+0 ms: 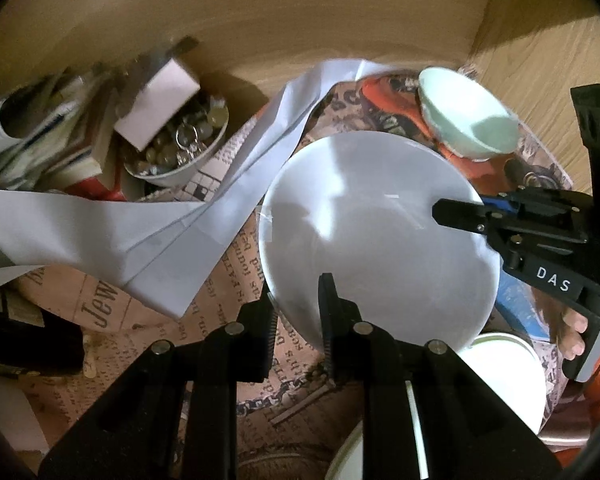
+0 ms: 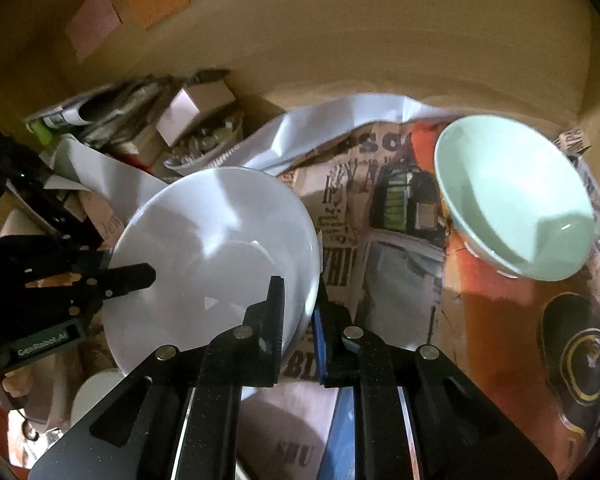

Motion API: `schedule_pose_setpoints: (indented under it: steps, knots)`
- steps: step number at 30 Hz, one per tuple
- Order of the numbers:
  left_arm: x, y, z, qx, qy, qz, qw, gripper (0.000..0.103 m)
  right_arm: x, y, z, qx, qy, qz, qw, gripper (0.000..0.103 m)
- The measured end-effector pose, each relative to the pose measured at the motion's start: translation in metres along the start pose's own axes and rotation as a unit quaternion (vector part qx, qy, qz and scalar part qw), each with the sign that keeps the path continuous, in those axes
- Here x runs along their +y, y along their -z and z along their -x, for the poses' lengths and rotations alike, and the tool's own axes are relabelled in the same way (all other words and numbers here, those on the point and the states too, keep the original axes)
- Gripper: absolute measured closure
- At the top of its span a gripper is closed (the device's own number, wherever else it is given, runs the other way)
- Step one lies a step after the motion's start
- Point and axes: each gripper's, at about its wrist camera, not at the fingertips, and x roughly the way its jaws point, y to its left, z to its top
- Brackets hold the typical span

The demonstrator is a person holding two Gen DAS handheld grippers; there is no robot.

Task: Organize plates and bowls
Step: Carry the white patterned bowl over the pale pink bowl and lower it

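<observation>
Both grippers clamp the white plate (image 1: 376, 236) at its rim: my left gripper (image 1: 298, 300) has its jaws closed on the near edge, and my right gripper (image 2: 300, 300) has its jaws closed on the opposite edge. I see the plate held tilted above the newspaper-print cloth (image 2: 380, 208), with a pale green bowl (image 2: 516, 196) lying tipped on the cloth well beyond it. Loose white paper (image 1: 140, 236) and a bowl of small metal items (image 1: 180, 148) lie farther left.

White plate (image 1: 376, 236), mint-green bowl (image 2: 516, 196), newsprint-patterned cloth (image 2: 380, 216)
</observation>
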Motion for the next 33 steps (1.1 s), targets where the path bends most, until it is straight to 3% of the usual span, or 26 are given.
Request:
schedule_pose_setpoints:
  steps: [19,33]
  knots:
    - [-0.013,0.033,0.087,-0.107,-0.002,0.016,0.9941,0.084,0.052,0.021,0.078,-0.085,0.003,0.029,0.996,0.091]
    - [-0.010,0.094,0.125,-0.133,-0.012,0.052,0.9897,0.084,0.107,0.048,0.100,-0.101,-0.007,0.070,0.992,0.091]
